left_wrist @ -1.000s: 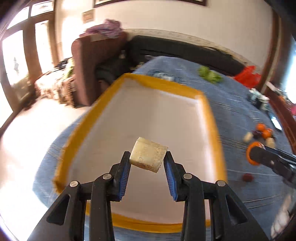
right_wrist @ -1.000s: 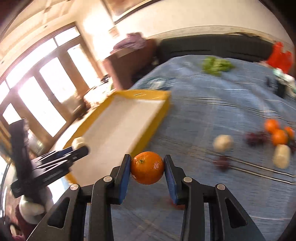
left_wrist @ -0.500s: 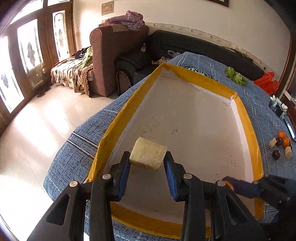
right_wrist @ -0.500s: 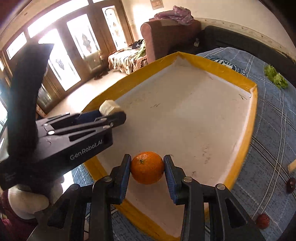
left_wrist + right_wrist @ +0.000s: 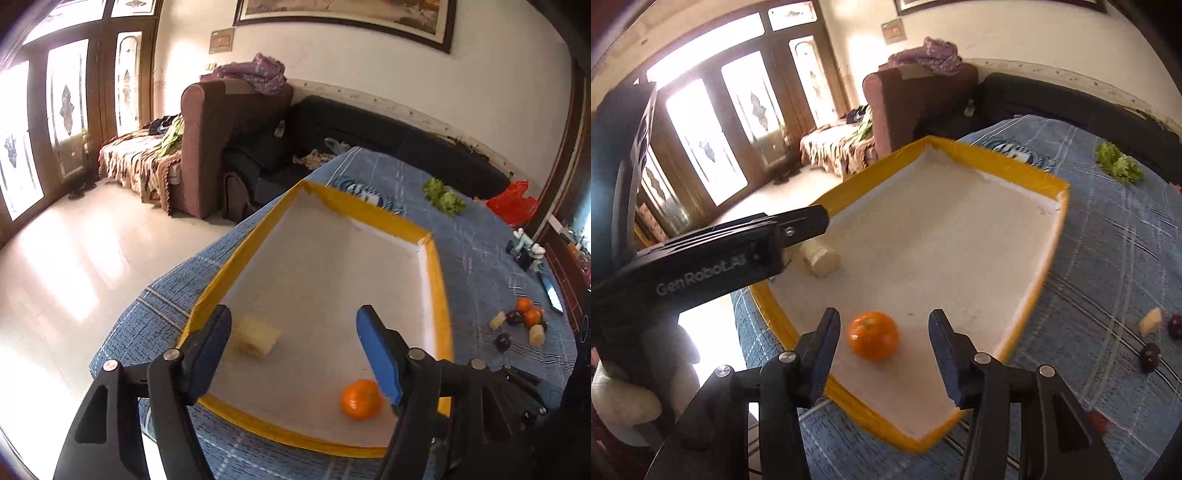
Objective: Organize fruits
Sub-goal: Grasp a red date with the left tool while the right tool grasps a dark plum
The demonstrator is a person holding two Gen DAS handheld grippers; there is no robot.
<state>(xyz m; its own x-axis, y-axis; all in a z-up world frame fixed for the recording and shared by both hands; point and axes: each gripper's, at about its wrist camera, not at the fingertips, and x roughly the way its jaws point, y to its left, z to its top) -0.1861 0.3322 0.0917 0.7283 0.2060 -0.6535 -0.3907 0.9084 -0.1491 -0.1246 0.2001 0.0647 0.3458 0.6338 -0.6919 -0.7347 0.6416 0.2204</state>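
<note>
both grippers, left gripper (image 5: 293, 350) and right gripper (image 5: 882, 354), have just been opened with nothing pinched, banana piece (image 5: 257, 338) and orange (image 5: 874, 340) released into the yellow-rimmed tray (image 5: 1039, 275); orange could be rolled away if clipped on retreat.

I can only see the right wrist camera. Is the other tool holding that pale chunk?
Observer: No. The left tool has just been opening its jaws, and the pale chunk lies loose on the tray floor between them, not gripped.
Operator: Are there more oranges out on the cloth? I can't see any.
Observer: Yes, two oranges sit in the little fruit pile on the blue cloth, to the right of the tray.
Operator: What's past the green leaves?
Observer: A red bag, at the cloth's far right edge.
</note>
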